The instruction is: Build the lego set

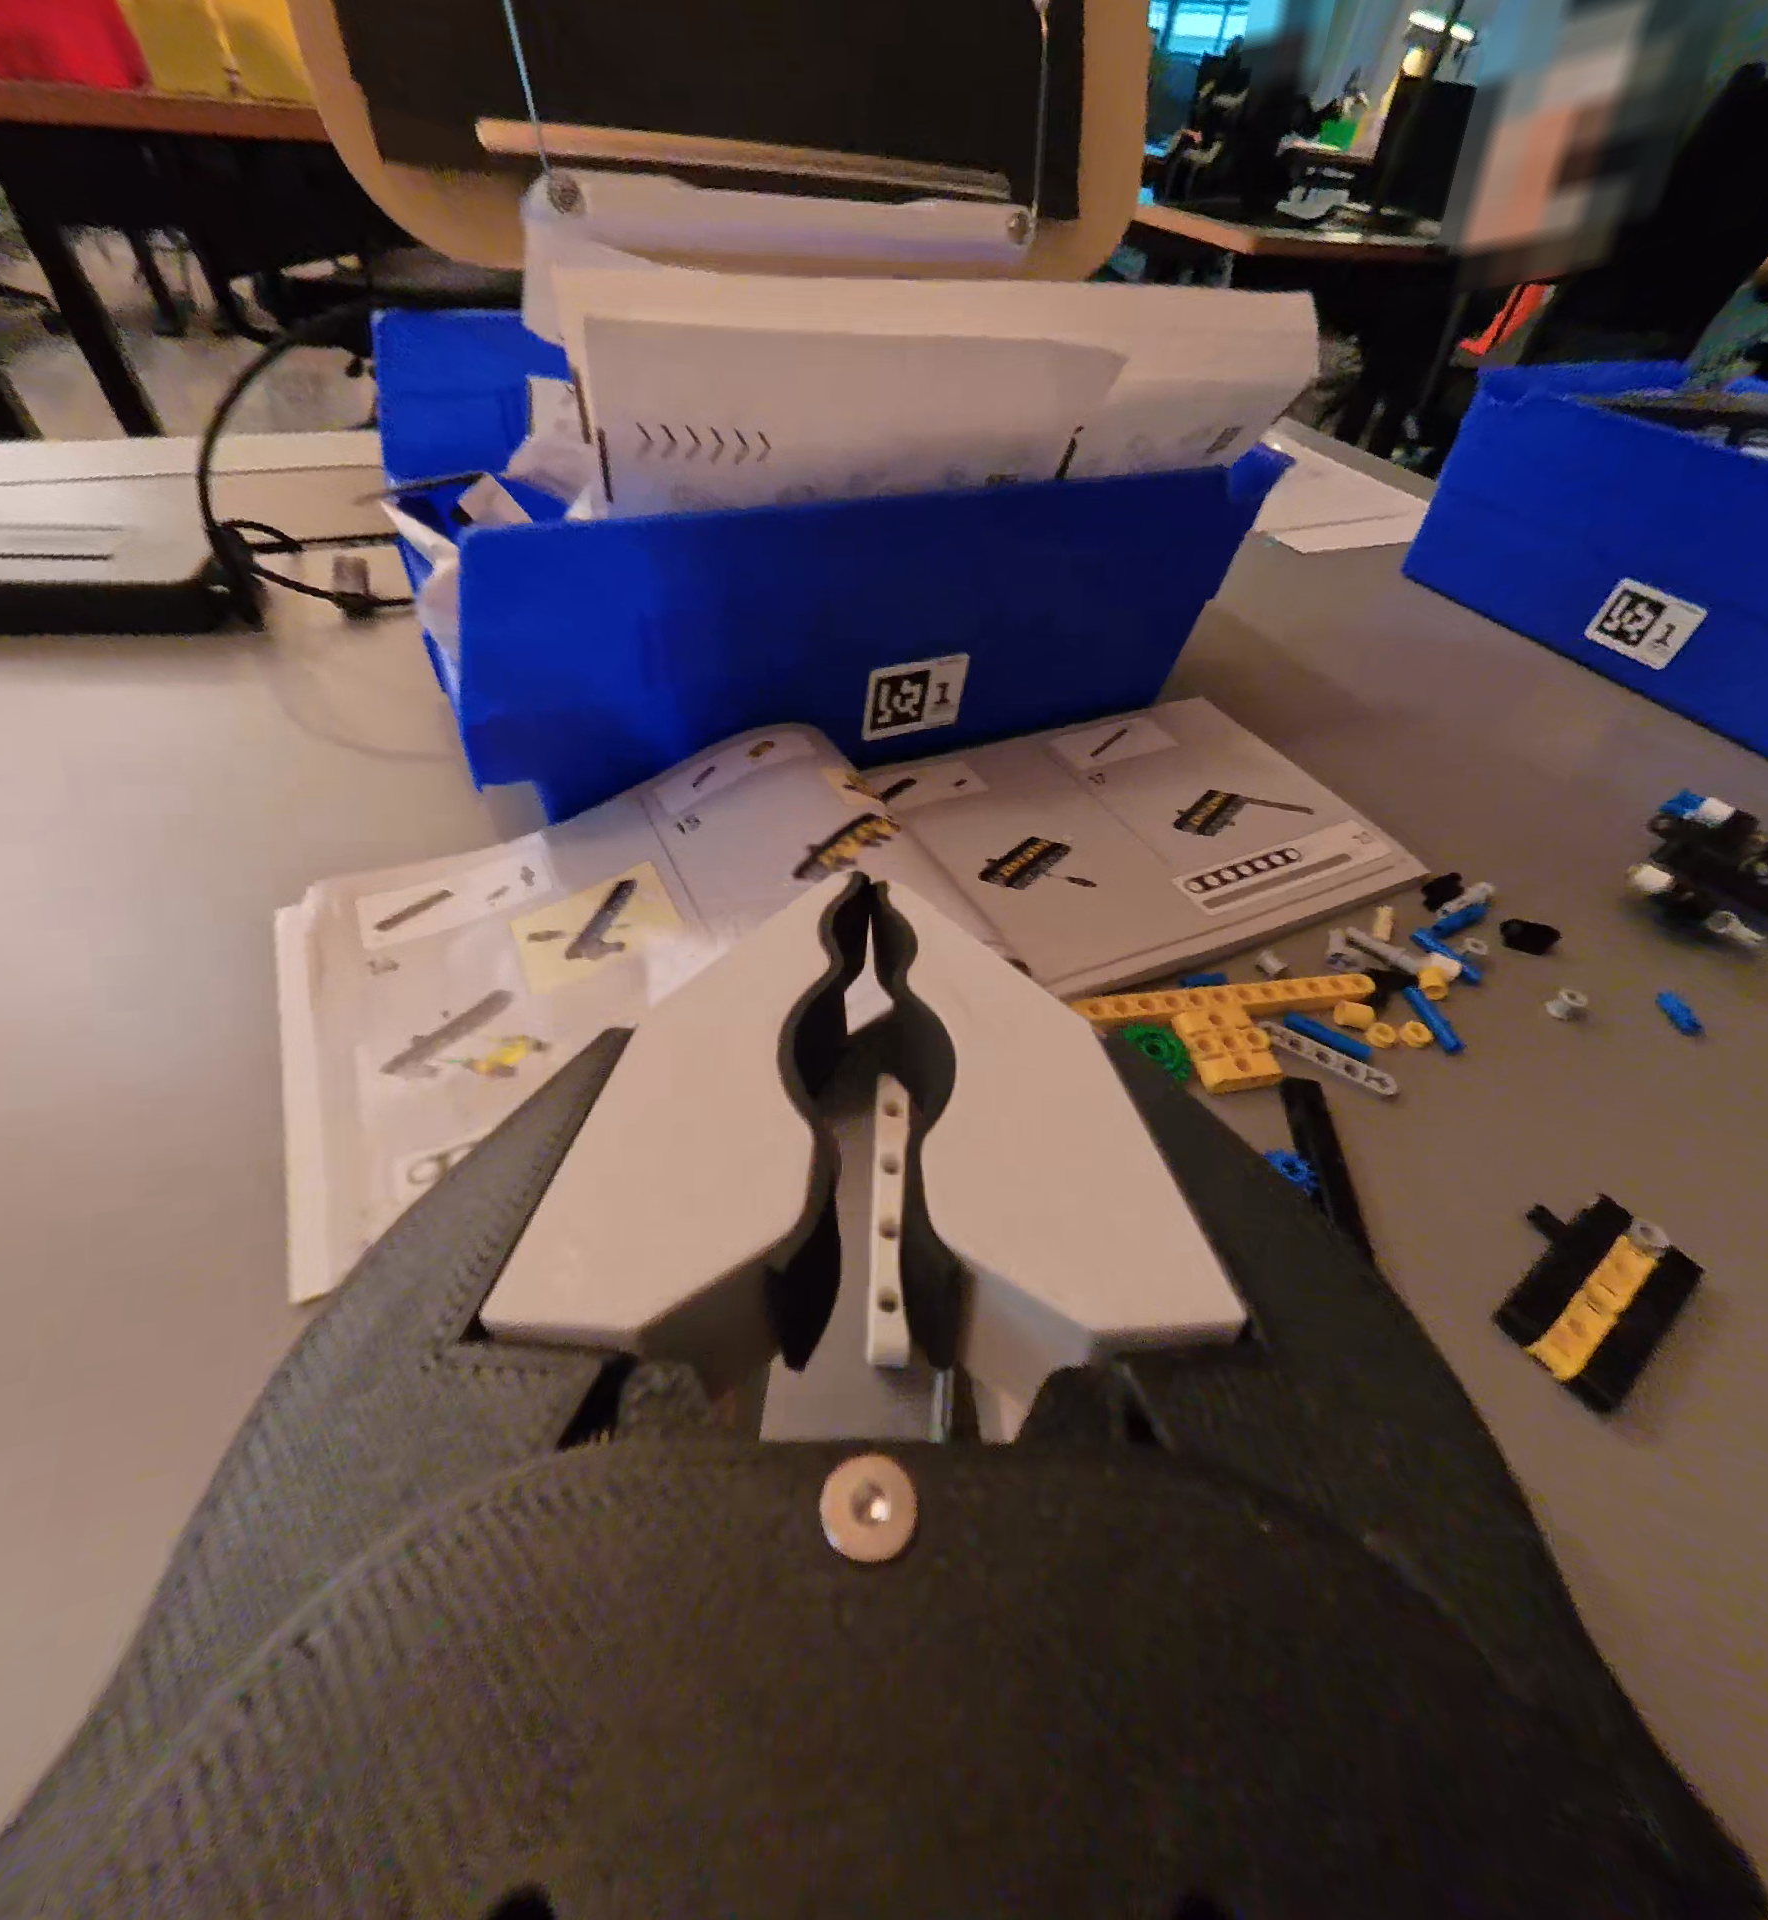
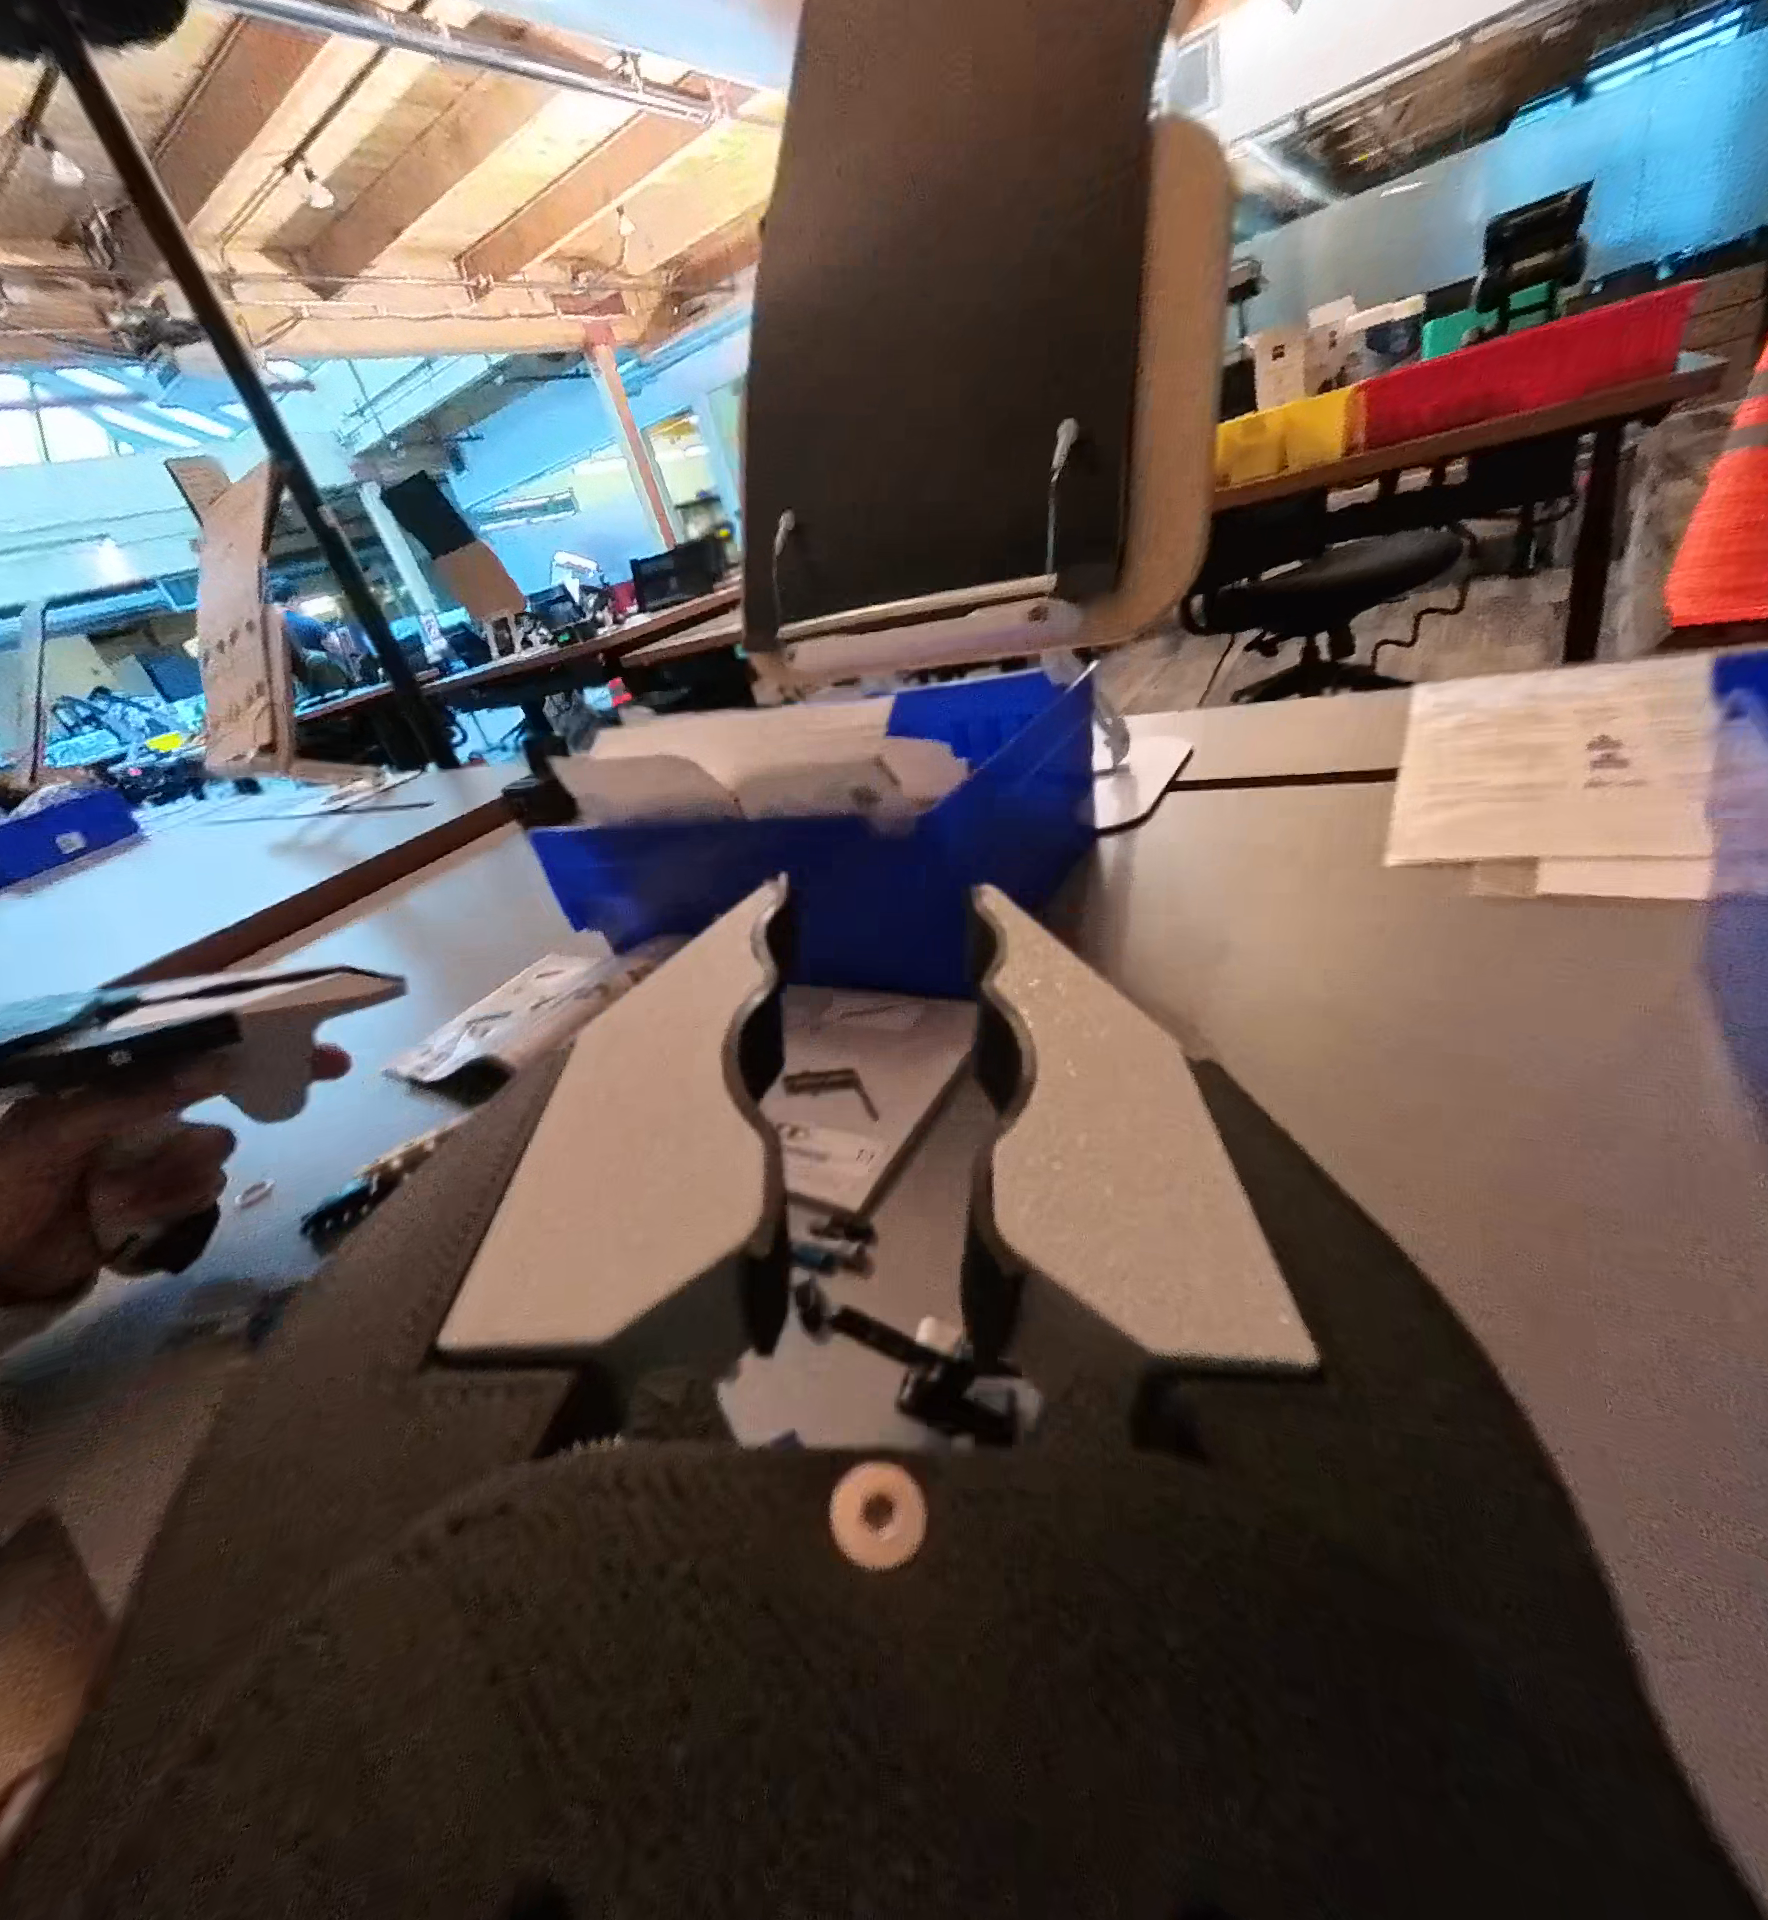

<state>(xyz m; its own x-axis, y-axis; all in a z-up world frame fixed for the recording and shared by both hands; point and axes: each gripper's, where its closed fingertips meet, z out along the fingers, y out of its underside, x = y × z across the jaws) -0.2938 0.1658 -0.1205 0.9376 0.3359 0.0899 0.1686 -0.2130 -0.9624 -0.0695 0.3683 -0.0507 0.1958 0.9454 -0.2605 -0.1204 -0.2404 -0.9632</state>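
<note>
My left gripper [image 1: 869, 906] is shut, tips together, above the open instruction booklet [image 1: 1119, 831]. A light grey holed beam [image 1: 890, 1226] lies lengthwise between its fingers. Right of it on the grey table lie loose yellow, blue and grey pieces [image 1: 1327, 1018], a black-and-yellow assembly [image 1: 1597, 1299] and a darker assembly [image 1: 1732, 862]. My right gripper [image 2: 880, 904] is open and empty, low over the booklet [image 2: 859, 1122]. A small black-and-white assembly [image 2: 953, 1371] lies on the table under its fingers. The left gripper [image 2: 340, 987] also shows at far left in the right wrist view, in a hand [image 2: 59, 1195].
A blue bin [image 1: 807, 644] stuffed with white papers stands just behind the booklet; it also shows in the right wrist view [image 2: 859, 894]. A second blue bin [image 1: 1638, 520] stands at the right. A chair back rises behind the table. Paper sheets [image 2: 1555, 769] lie at back right. My hands' fingertips stand some 30 cm from each other. About 20 cm separates my left fingertips from the black-and-yellow assembly [image 1: 1597, 1299].
</note>
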